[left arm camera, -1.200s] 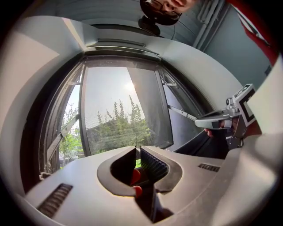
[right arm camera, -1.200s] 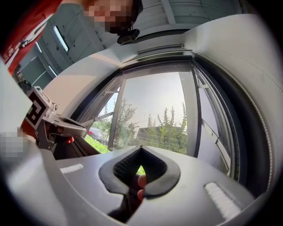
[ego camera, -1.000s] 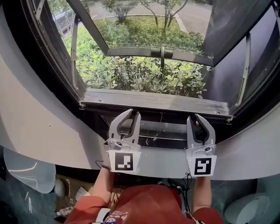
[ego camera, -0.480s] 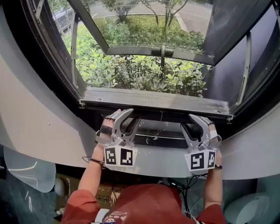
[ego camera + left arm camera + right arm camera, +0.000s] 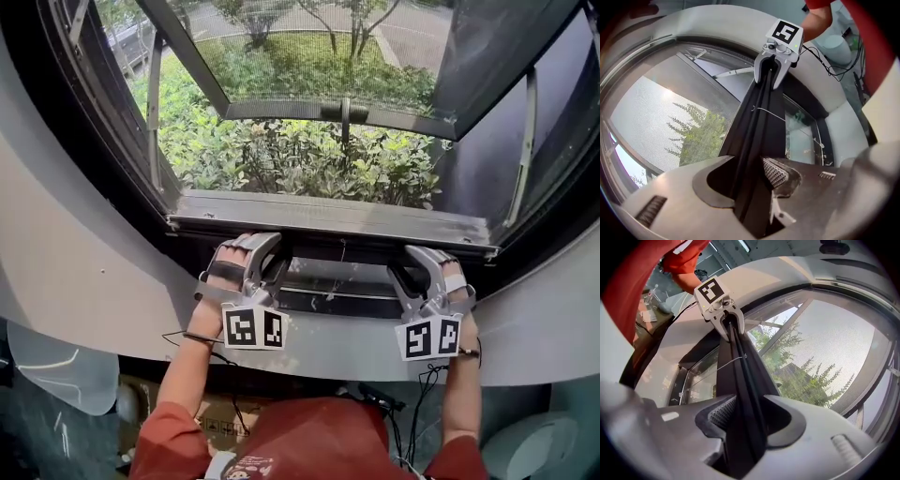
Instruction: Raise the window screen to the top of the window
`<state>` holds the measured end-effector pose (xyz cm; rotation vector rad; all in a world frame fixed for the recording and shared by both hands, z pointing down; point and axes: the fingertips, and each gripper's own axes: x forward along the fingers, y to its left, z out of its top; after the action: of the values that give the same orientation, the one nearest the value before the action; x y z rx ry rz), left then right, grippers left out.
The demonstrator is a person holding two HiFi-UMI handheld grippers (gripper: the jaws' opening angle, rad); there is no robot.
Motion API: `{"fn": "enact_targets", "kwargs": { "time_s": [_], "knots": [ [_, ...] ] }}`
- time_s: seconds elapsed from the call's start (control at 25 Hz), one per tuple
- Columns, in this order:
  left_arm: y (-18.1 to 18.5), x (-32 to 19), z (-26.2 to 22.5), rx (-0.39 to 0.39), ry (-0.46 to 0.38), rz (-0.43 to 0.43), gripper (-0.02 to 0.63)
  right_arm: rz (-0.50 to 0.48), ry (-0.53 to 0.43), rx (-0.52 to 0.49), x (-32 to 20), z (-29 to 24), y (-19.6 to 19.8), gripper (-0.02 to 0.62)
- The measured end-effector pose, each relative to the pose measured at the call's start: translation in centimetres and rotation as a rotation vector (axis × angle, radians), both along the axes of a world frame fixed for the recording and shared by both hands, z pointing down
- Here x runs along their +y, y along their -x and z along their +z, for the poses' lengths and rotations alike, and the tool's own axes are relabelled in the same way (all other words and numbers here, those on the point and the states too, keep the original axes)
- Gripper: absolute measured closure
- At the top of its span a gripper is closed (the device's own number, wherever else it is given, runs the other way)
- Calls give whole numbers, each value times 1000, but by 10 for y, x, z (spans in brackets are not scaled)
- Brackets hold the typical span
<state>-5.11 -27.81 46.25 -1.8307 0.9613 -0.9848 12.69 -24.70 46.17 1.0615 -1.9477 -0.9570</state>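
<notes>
Both tongs are released: the left tongs (image 5: 255, 251) and the right tongs (image 5: 424, 258) have just been opening. Each now stands wide with the dark bar (image 5: 757, 131) of the screen between its jaws. The ribbed pads (image 5: 776, 172) are just beside the bar but, as I judge, not pressing on it. So the screen is not raised yet; its bar lies low and runs from one pair of tongs to the other, with a grey rail (image 5: 328, 217) just beyond the tips. A thin pale cord (image 5: 771, 114) crosses the bar between the two. I think several things can go wrong from here. If one side closes or lifts before the other, the bar can tilt and jam. The bar looks smooth and narrow, so a weak clench can slip off, and the cord can be caught. Behind the tongs a wide white ledge (image 5: 84, 272) curves around the person in a red shirt (image 5: 319, 436). Beyond the tongs the sash (image 5: 309, 56) stands pushed outward over green bushes (image 5: 300, 159). Below the ledge the room is dim, with cables (image 5: 379, 395) and small clutter that I cannot name.
</notes>
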Motion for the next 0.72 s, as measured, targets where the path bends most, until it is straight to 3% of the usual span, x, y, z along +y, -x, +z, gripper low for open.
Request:
{"fn": "enact_targets", "kwargs": {
  "time_s": [0.32,0.52,0.72],
  "knots": [
    [0,0,2,29,32,10,448,14,3,-29,-1,-2,-1,456],
    [1,4,2,16,37,13,448,0,55,-12,2,-2,0,456],
    [1,6,-12,21,23,26,448,2,21,-1,5,-16,0,456]
  ]
}}
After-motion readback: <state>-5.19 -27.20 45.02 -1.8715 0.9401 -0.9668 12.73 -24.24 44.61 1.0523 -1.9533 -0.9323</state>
